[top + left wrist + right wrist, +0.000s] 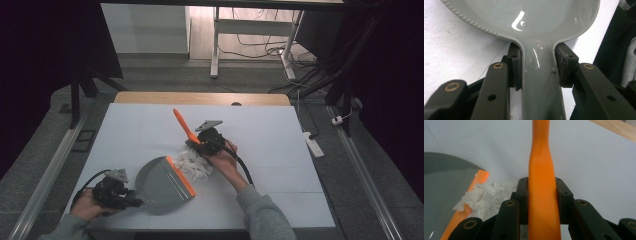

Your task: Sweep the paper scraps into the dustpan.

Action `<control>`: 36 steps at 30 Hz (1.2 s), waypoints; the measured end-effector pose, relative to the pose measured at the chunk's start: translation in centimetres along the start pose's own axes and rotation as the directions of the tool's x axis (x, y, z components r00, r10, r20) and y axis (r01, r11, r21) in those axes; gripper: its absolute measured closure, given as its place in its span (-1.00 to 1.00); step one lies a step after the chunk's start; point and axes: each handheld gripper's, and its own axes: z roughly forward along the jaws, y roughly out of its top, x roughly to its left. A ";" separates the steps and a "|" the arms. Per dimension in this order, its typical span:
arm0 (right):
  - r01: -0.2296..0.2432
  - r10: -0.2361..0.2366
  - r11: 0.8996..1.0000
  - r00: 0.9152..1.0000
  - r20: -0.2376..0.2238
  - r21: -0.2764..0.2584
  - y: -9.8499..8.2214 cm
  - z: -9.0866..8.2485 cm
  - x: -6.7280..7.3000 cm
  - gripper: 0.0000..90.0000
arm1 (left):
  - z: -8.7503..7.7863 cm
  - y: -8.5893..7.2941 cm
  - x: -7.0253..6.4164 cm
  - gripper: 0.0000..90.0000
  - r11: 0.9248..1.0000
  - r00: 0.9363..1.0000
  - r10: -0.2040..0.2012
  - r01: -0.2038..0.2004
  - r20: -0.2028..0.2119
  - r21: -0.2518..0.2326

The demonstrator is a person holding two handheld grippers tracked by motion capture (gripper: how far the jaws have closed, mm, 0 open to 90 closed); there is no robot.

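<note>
In the left gripper view the black pads are seen pressed against both sides of a smooth, glossy grey handle, so the left gripper is clamped on the dustpan; the handle's lower end is cut off by the frame, and the pan's far lip is lost beyond the top edge, only a finely ribbed rim being made out. In the right gripper view the right gripper is closed on the matt orange handle of a brush, whose tip is cropped at the top and whose head is hidden below the jaws. Just beside those jaws a crumpled wad of white paper is seen — soft, creased, partly overlapping the pan's orange lip. From the high view the dustpan lies flat at the near left of the white table, its orange edge touching the paper, with the brush handle tilted up and away — the bristles are masked by the right gripper and the hand. The left gripper is held at the pan's near end.
</note>
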 end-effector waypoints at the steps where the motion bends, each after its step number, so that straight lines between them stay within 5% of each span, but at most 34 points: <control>1: 0.008 -0.008 1.000 1.000 -0.002 -0.001 0.0 0.1 0.2 0.56 | 0.0 0.0 0.0 0.37 1.000 1.000 0.000 0.000 0.000 0.000; 36: 0.054 -0.058 0.998 0.991 -0.119 -0.037 0.4 0.4 5.4 0.56 | 0.2 0.2 -0.1 0.37 1.000 1.000 -0.002 0.002 0.001 -0.003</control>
